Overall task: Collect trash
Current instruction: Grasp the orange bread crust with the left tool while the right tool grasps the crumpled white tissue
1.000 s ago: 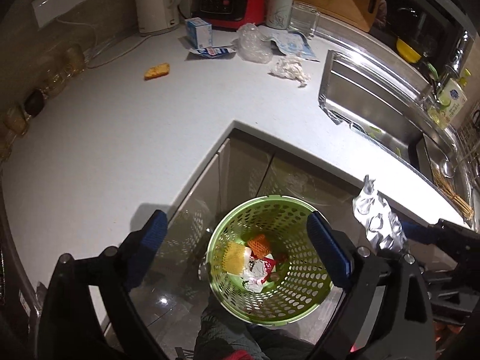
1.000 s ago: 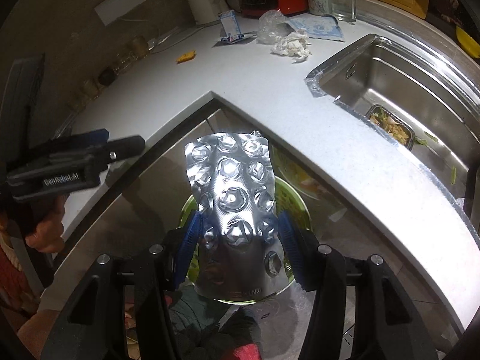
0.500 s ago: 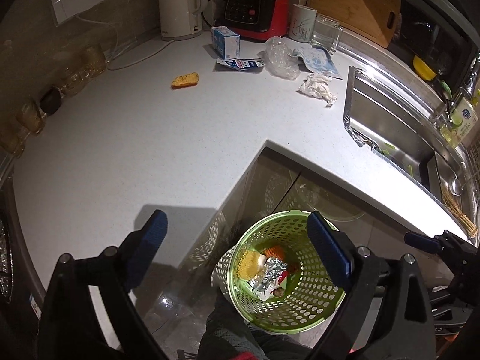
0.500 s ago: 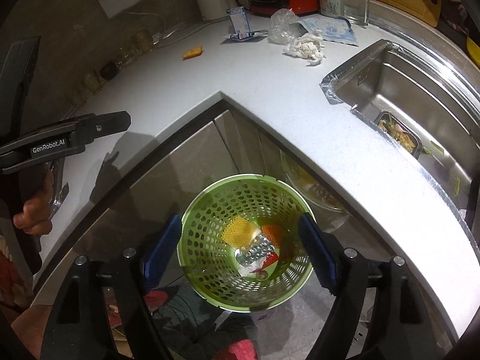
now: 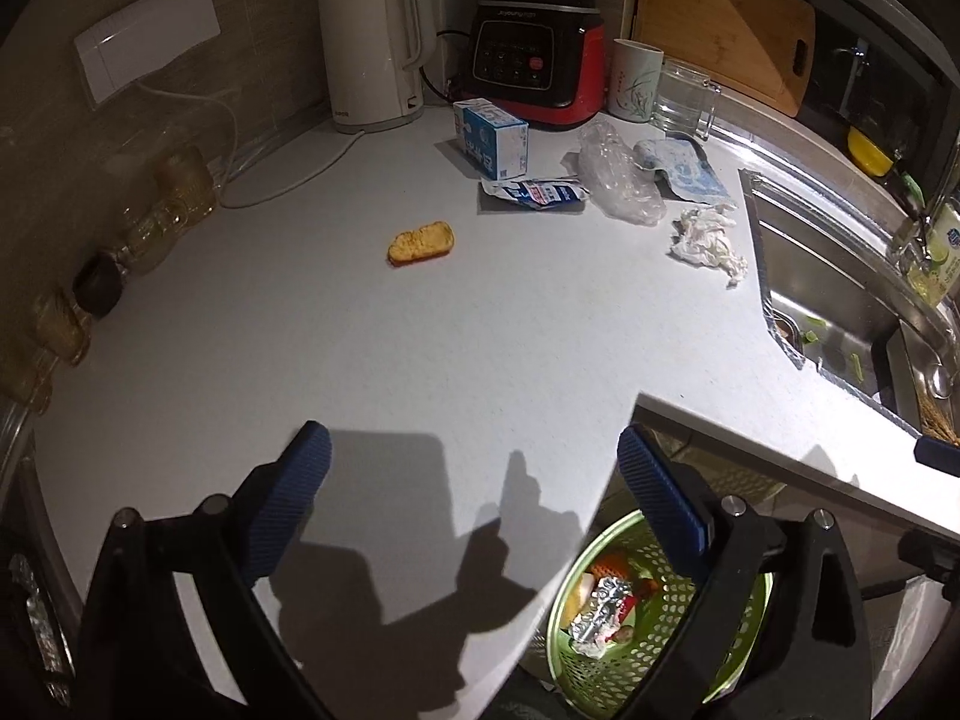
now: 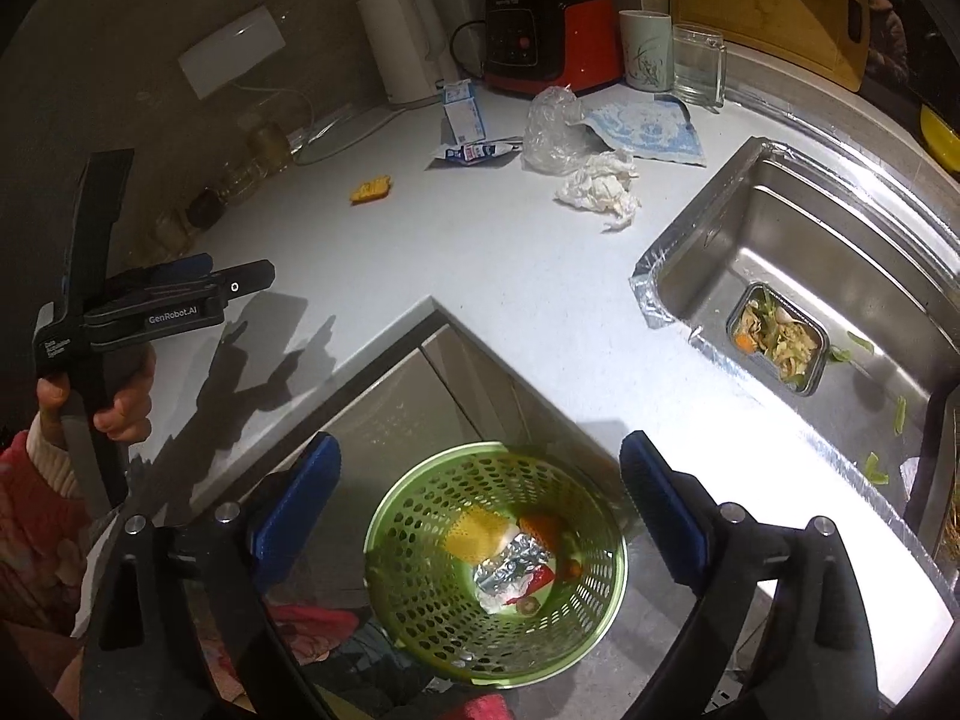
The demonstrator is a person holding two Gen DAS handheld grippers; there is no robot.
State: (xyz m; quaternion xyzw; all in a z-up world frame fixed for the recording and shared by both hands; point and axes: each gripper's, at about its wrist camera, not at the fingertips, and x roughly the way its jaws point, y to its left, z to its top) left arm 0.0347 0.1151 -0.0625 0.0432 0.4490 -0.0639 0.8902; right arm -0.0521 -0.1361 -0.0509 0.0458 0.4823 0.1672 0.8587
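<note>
My white counter (image 5: 420, 360) holds a crust (image 5: 420, 242), carton (image 5: 492, 136), wrapper (image 5: 536, 192), crumpled tissue (image 5: 708, 237), kettle (image 5: 372, 54).

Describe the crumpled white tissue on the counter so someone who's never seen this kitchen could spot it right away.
Find the steel sink; on the white counter by its far left corner lies the crumpled tissue. It is opaque, matte white, unlike the clear plastic bag just behind it.
</note>
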